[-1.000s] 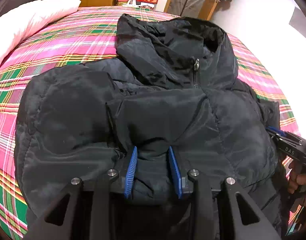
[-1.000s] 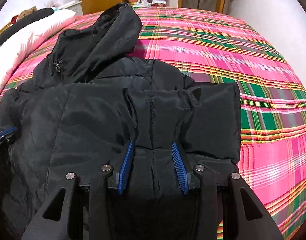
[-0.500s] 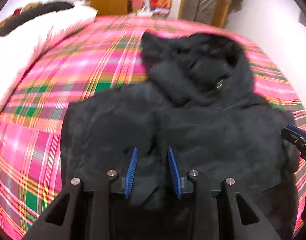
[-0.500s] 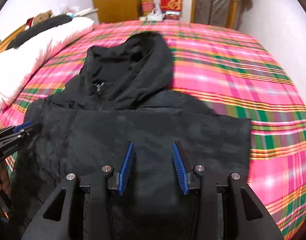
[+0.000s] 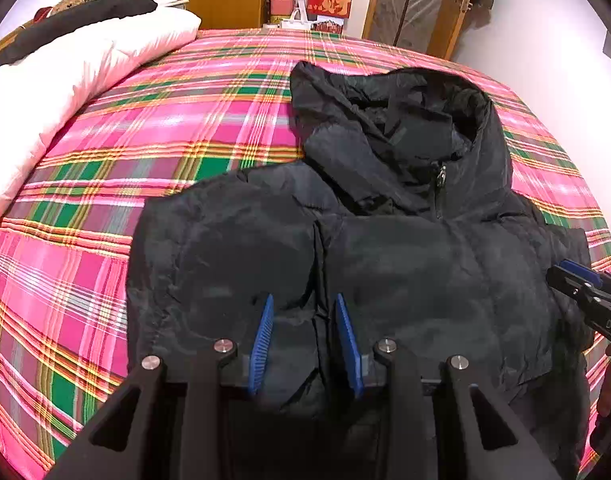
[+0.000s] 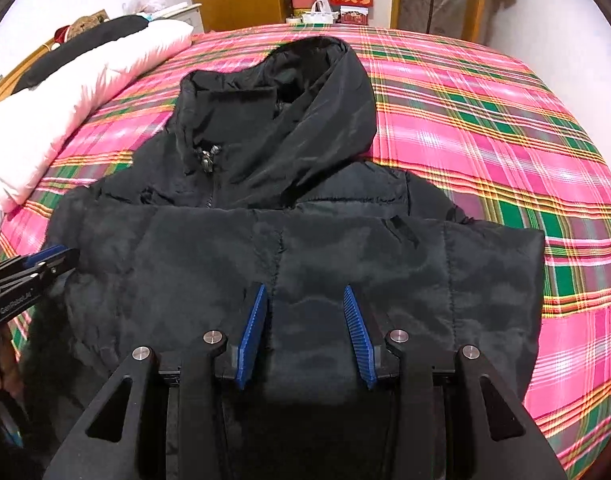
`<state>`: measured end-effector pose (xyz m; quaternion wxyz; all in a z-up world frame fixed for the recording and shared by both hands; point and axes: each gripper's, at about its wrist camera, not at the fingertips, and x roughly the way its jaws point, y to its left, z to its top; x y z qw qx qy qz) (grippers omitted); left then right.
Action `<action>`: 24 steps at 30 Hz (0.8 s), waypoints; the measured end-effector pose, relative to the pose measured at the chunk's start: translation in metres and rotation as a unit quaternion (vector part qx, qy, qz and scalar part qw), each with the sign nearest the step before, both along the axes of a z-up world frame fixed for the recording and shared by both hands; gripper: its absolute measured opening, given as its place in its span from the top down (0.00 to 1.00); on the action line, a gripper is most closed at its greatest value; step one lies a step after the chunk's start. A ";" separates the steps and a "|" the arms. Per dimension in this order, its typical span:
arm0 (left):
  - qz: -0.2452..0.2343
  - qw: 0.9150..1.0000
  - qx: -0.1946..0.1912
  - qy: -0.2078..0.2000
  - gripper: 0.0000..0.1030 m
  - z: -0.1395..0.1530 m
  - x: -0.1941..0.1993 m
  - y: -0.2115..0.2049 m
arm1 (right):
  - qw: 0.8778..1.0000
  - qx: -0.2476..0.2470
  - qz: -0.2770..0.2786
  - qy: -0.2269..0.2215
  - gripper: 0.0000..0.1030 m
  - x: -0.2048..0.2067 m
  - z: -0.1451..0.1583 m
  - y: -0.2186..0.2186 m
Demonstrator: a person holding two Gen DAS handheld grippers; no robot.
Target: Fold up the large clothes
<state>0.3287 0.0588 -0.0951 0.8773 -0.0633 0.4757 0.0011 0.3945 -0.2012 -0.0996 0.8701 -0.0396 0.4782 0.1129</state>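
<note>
Now your left gripper [image 5: 303, 338] and right gripper [image 6: 305, 332] each pinch a puffy fold at the near hem of the jacket [image 5: 385, 264], jaws part-closed on the cloth. Black, quilted and faintly shiny, it lies on the plaid bed [image 5: 177, 128], hood [image 6: 305, 92] rumpled at the far end, beside a soft white duvet [image 5: 73, 68].

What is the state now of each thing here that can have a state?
jacket: lying front up on the bed.
zipper: closed up to the collar.
hood: lying open on the bed.
left gripper: closed on jacket fabric.
right gripper: closed on jacket fabric.
</note>
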 end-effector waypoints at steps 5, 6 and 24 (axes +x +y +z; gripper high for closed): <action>0.001 1.000 0.006 -0.022 0.66 0.017 -0.005 0.001 | 1.000 0.022 0.002 -0.011 0.60 -0.002 0.014 0.001; 0.001 1.000 0.007 -0.027 0.66 0.020 -0.006 0.001 | 1.000 0.025 0.003 -0.012 0.60 -0.001 0.017 0.002; 0.002 0.997 -0.067 -0.036 0.64 0.033 0.111 0.034 | 0.999 0.028 -0.006 -0.023 0.54 0.111 0.031 0.020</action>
